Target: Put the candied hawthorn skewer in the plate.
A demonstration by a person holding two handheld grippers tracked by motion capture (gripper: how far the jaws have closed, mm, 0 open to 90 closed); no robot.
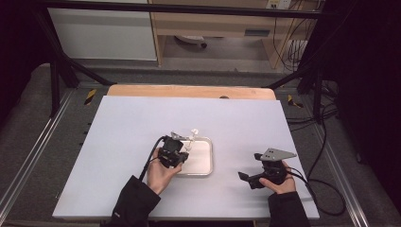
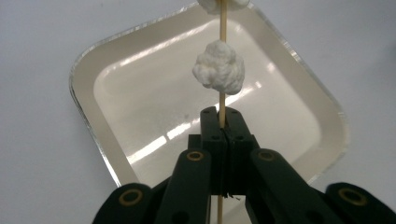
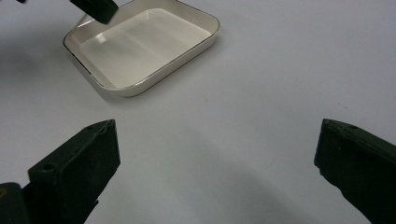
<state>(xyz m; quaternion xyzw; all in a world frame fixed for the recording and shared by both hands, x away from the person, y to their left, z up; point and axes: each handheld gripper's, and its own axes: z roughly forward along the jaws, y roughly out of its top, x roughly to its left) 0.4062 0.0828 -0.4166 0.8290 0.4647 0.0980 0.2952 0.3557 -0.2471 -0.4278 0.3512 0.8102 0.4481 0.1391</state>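
The skewer (image 2: 222,100) is a thin wooden stick clamped between the closed jaws of the left tool (image 2: 221,122), and it stands out over the tray (image 2: 88,70). A white marshmallow (image 2: 219,66) is threaded on it just past the jaw tips, and a second white marshmallow (image 2: 219,4) sits farther up at twelve o'clock, cut off by the top edge of the left gripper view. In the high view the left tool (image 1: 182,150) hangs over the tray's (image 1: 204,170) nine o'clock edge, with the skewer's white pieces (image 1: 193,132) above the tray's eleven o'clock corner.

The tray is a shallow cream rectangle with rounded corners and a bright metal rim, glossy inside, and it lies a little below the middle of the bench (image 1: 142,123). Well apart from it, at about four o'clock, the right tool (image 1: 247,178) is held low over the bench, its jaws spread wide with bare surface between them; the right gripper view shows the tray (image 3: 205,39) at eleven o'clock ahead of it.

The bench top is a pale, matte sheet over a wooden board (image 1: 189,91). Dark grey floor and black frame rails (image 1: 61,71) surround it. Cables (image 1: 326,142) trail at three o'clock, and pale cabinets (image 1: 101,33) stand at twelve o'clock.
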